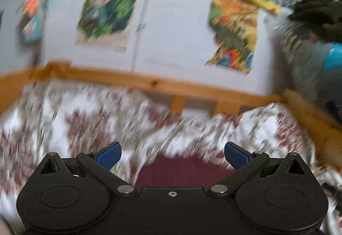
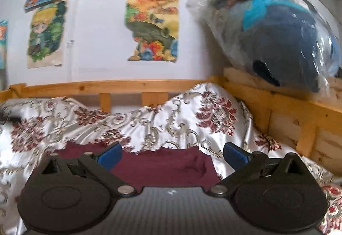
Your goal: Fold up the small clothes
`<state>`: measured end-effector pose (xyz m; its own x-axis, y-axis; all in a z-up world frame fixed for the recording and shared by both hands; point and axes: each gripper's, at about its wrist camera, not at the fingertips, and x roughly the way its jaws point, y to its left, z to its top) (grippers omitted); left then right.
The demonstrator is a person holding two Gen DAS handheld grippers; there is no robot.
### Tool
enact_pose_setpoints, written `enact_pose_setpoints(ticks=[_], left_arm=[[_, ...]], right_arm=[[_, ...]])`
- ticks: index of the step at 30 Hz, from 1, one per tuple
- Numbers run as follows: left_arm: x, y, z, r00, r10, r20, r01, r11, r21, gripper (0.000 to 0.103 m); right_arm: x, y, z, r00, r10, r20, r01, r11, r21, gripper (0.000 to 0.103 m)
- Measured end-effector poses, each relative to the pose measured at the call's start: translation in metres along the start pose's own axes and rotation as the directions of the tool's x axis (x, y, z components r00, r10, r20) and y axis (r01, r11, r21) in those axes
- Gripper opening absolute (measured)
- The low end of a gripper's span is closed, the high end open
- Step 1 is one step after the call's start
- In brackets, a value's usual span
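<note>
Setting: a bed with a wooden frame (image 2: 132, 85) is covered by a floral satin spread (image 2: 171, 119); coloured drawings (image 2: 152, 25) are taped to the wall behind it.
Task item: 1 maroon garment (image 2: 166, 166) is laid on the spread, directly below and ahead of both grippers.
Left gripper (image 1: 173, 154): its jaws are spread wide and nothing is held; the left wrist view is heavily smeared, so fine detail is lost.
Right gripper (image 2: 172, 154): its jaws are also spread wide and nothing is gripped; the blue fingertips (image 2: 110, 156) are seen above the cloth, and contact cannot be confirmed.
Key relation: in the right wrist view the garment's far edge is spanned by the open jaws, with cloth running past the left fingertip and ending short of the right one.
Long axis: it is judged to run left to right across the right wrist view, crosswise to the fingers; which end is the waist or neck cannot be told.
Nearer hand: the right gripper is judged better placed, since more of the garment is shown beneath it; only a central patch (image 1: 183, 170) is shown in the left wrist view.
Step in hand: the garment is judged to lie spread out with no fold visible, and an edge pinch is expected first.
Risk: the slippery spread could be pinched together with the garment.
Background: a plastic-wrapped blue plush (image 2: 282, 42) is set on the frame's corner, well apart from the work.
</note>
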<state>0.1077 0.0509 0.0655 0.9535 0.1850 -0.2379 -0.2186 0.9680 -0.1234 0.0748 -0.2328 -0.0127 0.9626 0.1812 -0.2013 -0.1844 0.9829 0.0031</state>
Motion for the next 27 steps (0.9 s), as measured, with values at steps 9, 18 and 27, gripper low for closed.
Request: enact_pose_setpoints(ticks=[9, 18, 27], left_arm=[[-0.012, -0.034, 0.038, 0.996, -0.025, -0.086, 0.026, 1.000, 0.008, 0.102], [0.039, -0.015, -0.068, 0.918, -0.063, -0.392, 0.028, 0.995, -0.093, 0.102], [0.079, 0.028, -0.114, 0.846, -0.093, -0.525, -0.127, 0.921, -0.369, 0.102]], right_arm=[[0.021, -0.007, -0.005, 0.997, -0.047, -0.063, 0.050, 0.998, 0.048, 0.103], [0.048, -0.005, -0.023, 0.981, -0.027, -0.191, 0.035, 0.999, 0.035, 0.103], [0.080, 0.025, -0.045, 0.946, 0.069, -0.317, -0.096, 0.993, -0.068, 0.103]])
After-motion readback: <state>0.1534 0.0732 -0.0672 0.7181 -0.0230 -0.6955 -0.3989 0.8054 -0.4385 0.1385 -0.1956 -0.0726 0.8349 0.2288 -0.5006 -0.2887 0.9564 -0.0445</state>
